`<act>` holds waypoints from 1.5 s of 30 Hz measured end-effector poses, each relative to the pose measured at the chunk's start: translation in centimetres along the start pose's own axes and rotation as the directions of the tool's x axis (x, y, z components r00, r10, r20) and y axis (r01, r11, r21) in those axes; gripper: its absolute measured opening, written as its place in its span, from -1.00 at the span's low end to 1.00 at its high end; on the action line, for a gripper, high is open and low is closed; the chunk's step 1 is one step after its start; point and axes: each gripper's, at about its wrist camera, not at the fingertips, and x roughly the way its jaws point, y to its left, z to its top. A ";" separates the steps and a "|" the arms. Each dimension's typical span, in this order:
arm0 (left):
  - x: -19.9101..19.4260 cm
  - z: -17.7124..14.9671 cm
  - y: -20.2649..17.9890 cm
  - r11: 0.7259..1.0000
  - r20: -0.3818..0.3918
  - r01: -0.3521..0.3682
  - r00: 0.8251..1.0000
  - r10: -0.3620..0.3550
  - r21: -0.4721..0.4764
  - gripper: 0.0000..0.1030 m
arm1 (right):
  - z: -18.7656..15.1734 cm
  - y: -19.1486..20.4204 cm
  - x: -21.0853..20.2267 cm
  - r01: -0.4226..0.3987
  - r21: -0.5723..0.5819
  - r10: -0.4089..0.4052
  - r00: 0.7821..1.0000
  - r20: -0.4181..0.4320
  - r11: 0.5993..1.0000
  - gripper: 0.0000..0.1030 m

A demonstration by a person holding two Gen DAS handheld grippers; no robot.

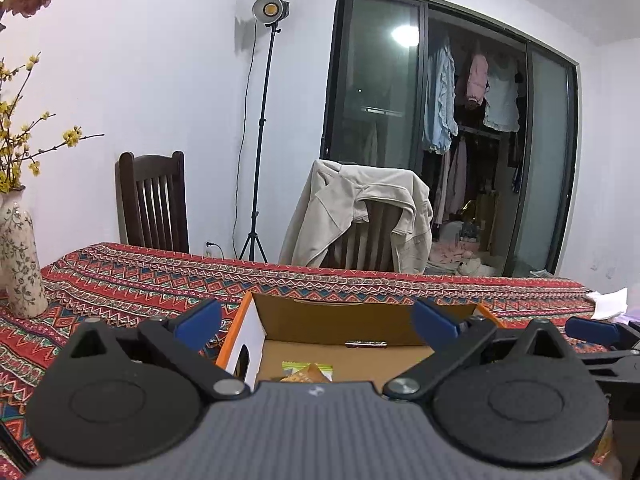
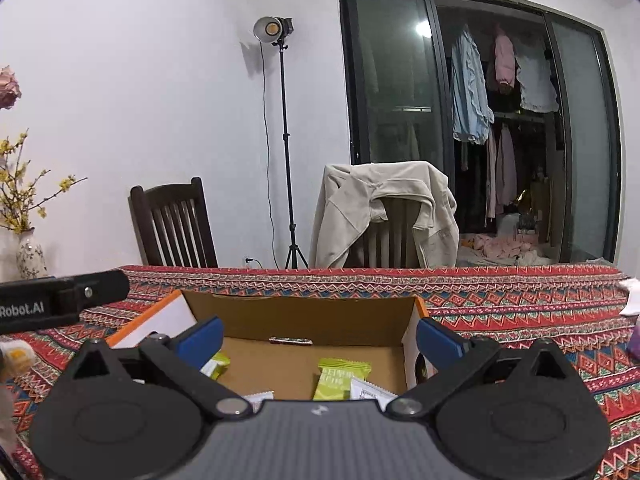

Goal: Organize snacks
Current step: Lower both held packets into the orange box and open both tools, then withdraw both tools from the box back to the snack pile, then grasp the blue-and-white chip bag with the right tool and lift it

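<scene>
- Several wrapped snacks, including a lime-green packet (image 2: pixel 344 376), already lie in the open cardboard box (image 2: pixel 304 312).
- Left gripper (image 1: pixel 316 326) and right gripper (image 2: pixel 320 340) hover apart, empty.
- Remaining loose snacks: cannot tell.

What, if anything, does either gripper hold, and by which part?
Nothing. The left gripper and right gripper are both open and empty above the box.

Matt brown cardboard box (image 2: pixel 304 320) sits on the bench's woven patterned cloth (image 2: pixel 500 308); a glossy green plastic snack wrapper (image 2: pixel 342 376) lies inside; the vase (image 1: pixel 20 264) looks glazed ceramic.
</scene>
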 end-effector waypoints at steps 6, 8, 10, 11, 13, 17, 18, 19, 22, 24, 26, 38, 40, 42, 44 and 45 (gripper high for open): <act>-2.4 0.0 0.7 1.000 -0.021 -0.002 1.000 0.002 0.002 1.00 | 0.2 0.8 -3.2 -0.013 -0.048 0.013 1.000 0.008 0.999 1.00; -3.3 -0.4 1.2 1.000 -0.033 0.000 0.999 0.000 0.000 1.00 | -0.2 1.2 -4.4 -0.013 -0.067 0.014 1.000 0.009 0.998 1.00; -4.3 -0.9 1.5 1.000 -0.040 0.003 0.999 -0.003 0.002 1.00 | -0.7 1.6 -5.5 -0.017 -0.081 0.018 1.000 0.005 0.997 1.00; -4.8 -1.3 1.6 1.000 -0.043 0.004 0.999 -0.004 0.004 1.00 | -1.0 1.8 -6.2 -0.021 -0.087 0.021 1.000 0.003 0.996 1.00; -5.8 -2.2 2.0 1.000 -0.050 0.003 0.999 -0.003 0.003 1.00 | -1.7 2.3 -7.3 -0.028 -0.093 0.028 1.000 -0.003 0.995 1.00; -7.4 -4.2 3.1 1.000 -0.072 -0.010 0.997 0.010 -0.005 1.00 | -3.6 3.1 -9.2 -0.039 -0.101 0.037 0.999 -0.024 0.994 1.00; -7.8 -4.8 3.5 1.000 -0.079 -0.012 0.997 0.011 -0.008 1.00 | -4.2 3.3 -9.6 -0.040 -0.103 0.037 0.999 -0.031 0.994 1.00; -8.2 -5.4 3.9 1.000 -0.086 -0.014 0.996 0.013 -0.012 1.00 | -4.7 3.6 -10.0 -0.039 -0.107 0.035 0.999 -0.041 0.993 1.00; -9.4 -7.0 5.0 1.000 -0.102 -0.015 0.995 0.013 -0.022 1.00 | -6.2 4.1 -10.7 -0.040 -0.109 0.033 0.997 -0.068 0.993 1.00; -10.3 -8.1 5.8 1.000 -0.103 -0.011 0.995 0.008 -0.024 1.00 | -7.3 4.4 -10.9 -0.046 -0.102 0.037 0.995 -0.093 0.994 1.00; -10.9 -9.1 6.3 1.000 -0.109 -0.014 0.994 0.012 -0.021 1.00 | -8.2 4.7 -10.8 -0.053 -0.094 0.041 0.992 -0.118 0.994 1.00; -12.3 -10.6 7.6 0.998 -0.139 -0.021 0.990 0.013 -0.051 1.00 | -9.6 7.1 -7.6 0.007 -0.114 -0.031 0.976 -0.217 0.993 0.71; -12.4 -10.6 7.8 0.998 -0.139 -0.019 0.990 0.011 -0.056 1.00 | -10.0 7.2 -7.2 0.001 -0.115 -0.028 0.971 -0.238 0.993 0.58; -12.4 -10.6 8.0 0.998 -0.142 -0.021 0.990 0.013 -0.058 1.00 | -10.4 7.4 -7.0 -0.008 -0.125 -0.024 0.967 -0.255 0.992 0.46; -12.4 -10.6 8.0 0.998 -0.145 -0.025 0.989 0.016 -0.061 1.00 | -10.5 7.5 -7.3 -0.007 -0.137 -0.028 0.968 -0.250 0.991 0.32; -12.4 -10.5 8.0 0.998 -0.145 -0.026 0.989 0.017 -0.062 1.00 | -10.5 7.5 -7.5 -0.008 -0.135 -0.026 0.969 -0.247 0.991 0.28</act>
